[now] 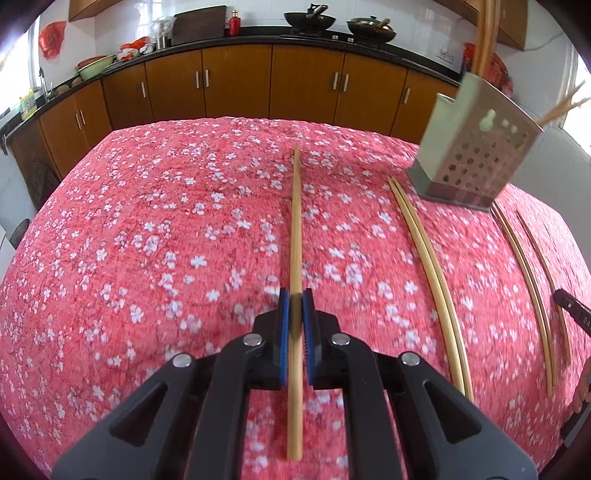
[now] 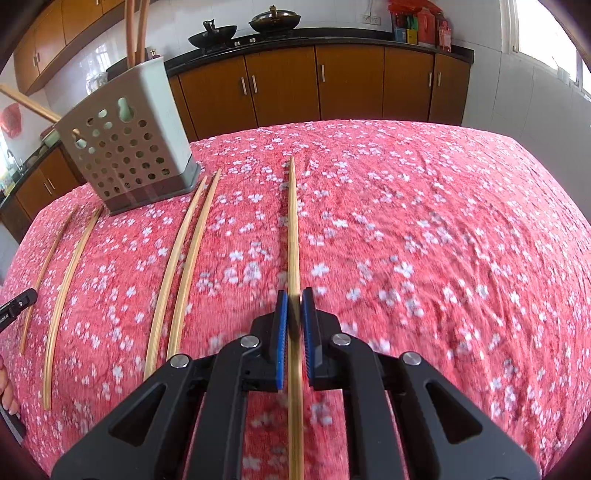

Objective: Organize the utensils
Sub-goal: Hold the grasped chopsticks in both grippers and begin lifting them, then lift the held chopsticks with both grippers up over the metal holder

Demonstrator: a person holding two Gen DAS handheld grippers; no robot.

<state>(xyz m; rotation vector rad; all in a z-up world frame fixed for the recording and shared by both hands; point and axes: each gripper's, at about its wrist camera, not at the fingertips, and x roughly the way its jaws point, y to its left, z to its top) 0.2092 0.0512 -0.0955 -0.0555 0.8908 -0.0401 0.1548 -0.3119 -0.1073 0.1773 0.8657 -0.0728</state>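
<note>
My left gripper (image 1: 295, 299) is shut on a bamboo chopstick (image 1: 296, 229) that runs forward between its blue pads, low over the red flowered tablecloth (image 1: 147, 229). My right gripper (image 2: 294, 297) is shut on another bamboo chopstick (image 2: 293, 229) the same way. A grey perforated utensil holder (image 1: 476, 155) stands at the far right in the left wrist view and at the far left in the right wrist view (image 2: 129, 147), with chopsticks standing in it. Two pairs of chopsticks (image 2: 184, 258) (image 2: 66, 280) lie between the grippers, also seen in the left wrist view (image 1: 432, 266) (image 1: 532, 280).
The table edge falls away toward brown kitchen cabinets (image 1: 236, 85) under a black counter holding woks (image 1: 310, 18). The tip of the other gripper shows at the frame edge in each view (image 1: 572, 306) (image 2: 16, 301).
</note>
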